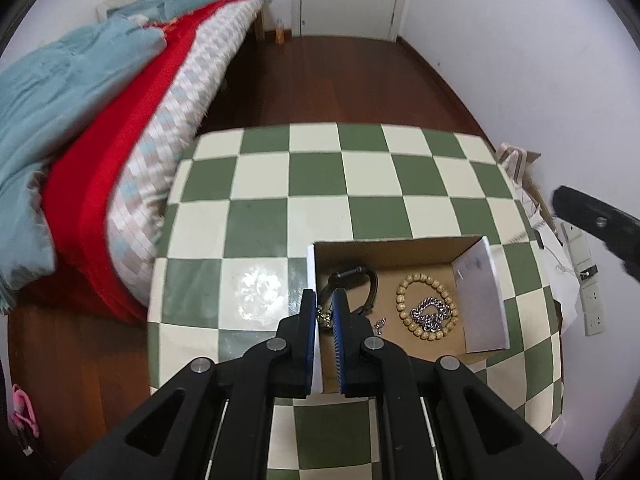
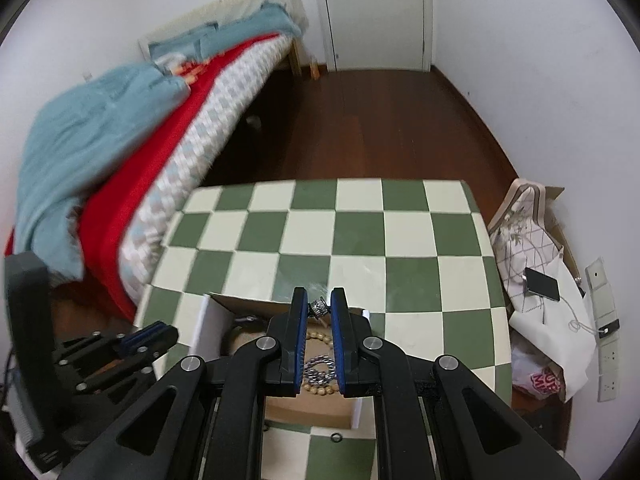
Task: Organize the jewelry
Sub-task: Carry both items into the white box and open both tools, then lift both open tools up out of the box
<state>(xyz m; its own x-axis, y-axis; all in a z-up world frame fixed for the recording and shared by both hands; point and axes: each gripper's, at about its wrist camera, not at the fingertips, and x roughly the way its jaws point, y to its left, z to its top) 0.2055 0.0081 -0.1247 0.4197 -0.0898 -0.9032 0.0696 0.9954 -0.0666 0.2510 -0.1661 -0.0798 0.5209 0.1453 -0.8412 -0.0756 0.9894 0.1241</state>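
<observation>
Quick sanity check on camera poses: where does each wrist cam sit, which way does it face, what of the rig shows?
Left wrist: on the left gripper, looking down over its fingers into the cardboard box; the fingers pinch a small metal piece; right gripper at right edge.
Right wrist: on the right gripper, above the box's near side, facing the door; holds a small silver ring; left gripper lower left.
Shared: checkered table, bead bracelet, silver chain, bed.

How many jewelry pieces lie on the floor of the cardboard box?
3 visible: wooden bead bracelet at right, silver chain across it, small silver piece at middle. Black watch lies left; others may be hidden.
</observation>
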